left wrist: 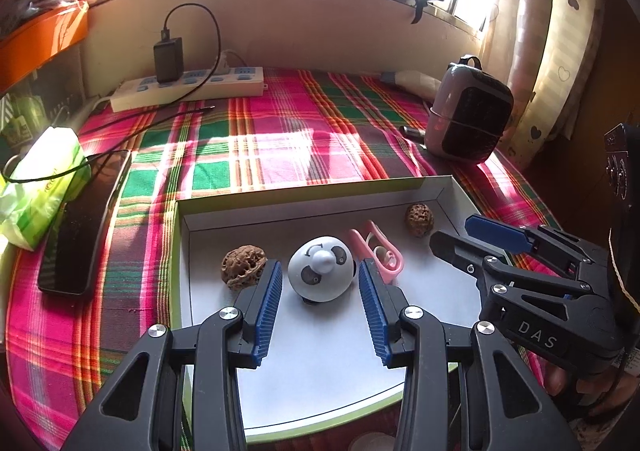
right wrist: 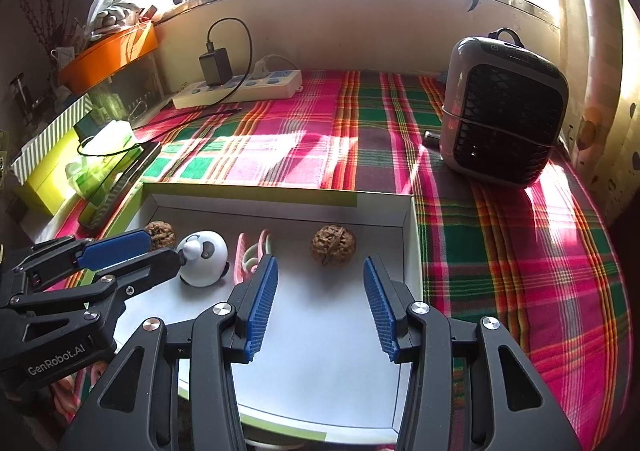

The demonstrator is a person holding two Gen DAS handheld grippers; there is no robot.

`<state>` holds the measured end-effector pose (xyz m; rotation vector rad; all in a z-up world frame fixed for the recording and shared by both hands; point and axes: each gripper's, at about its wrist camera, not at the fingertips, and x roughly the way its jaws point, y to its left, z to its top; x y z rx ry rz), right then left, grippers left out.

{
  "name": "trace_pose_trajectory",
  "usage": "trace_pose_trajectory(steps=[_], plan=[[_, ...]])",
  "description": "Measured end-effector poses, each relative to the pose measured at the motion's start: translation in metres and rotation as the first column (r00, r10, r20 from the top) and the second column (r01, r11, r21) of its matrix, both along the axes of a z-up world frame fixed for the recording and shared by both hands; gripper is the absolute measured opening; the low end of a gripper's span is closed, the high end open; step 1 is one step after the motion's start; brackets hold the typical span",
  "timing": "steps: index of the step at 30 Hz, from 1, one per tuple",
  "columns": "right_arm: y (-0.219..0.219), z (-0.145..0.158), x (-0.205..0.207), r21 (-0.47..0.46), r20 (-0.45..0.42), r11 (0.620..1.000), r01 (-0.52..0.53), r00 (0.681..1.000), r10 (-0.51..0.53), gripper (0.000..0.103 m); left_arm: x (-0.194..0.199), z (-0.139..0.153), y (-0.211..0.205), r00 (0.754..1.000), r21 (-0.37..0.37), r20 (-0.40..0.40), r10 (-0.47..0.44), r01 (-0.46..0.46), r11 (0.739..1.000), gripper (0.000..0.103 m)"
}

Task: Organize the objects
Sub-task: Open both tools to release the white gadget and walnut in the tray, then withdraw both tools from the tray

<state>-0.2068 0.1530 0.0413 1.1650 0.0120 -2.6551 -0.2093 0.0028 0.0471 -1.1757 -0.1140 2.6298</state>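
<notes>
Blue-padded left gripper (left wrist: 320, 305) stands apart, gripping nothing, above the white box (left wrist: 312, 193); the panda toy (left wrist: 322, 274) sits just beyond its fingertips. Inside the box also lie two walnuts (left wrist: 243, 266) (right wrist: 333, 244) and a pink clip (left wrist: 380, 251). Right gripper (right wrist: 320, 307), lettered "DAS", is parted and empty, the second walnut beyond it. "GenRobot.AI" marks the left one.

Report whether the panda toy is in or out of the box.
In. The panda toy rests on the box floor, between a walnut and pink clip.
</notes>
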Motion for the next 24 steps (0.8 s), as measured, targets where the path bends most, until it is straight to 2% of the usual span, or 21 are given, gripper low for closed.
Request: trace_pose_trajectory(steps=[9,18,24], plan=[[0.005,0.004,0.025,0.001,-0.035,1.0,0.014,0.999,-0.014,0.046,0.027,0.004,-0.013,0.999,-0.014,-0.035,0.041,-0.042,0.999,0.038],[0.015,0.008,0.05,-0.011,-0.057,0.999,0.035,0.998,-0.036,0.046,0.053,0.008,-0.036,0.993,0.019,-0.062,0.103,-0.102,0.995,0.038],[0.02,0.01,0.063,-0.03,-0.068,0.999,0.041,0.997,-0.043,0.046,0.067,0.005,-0.043,0.993,0.026,-0.053,0.109,-0.108,0.994,0.038]])
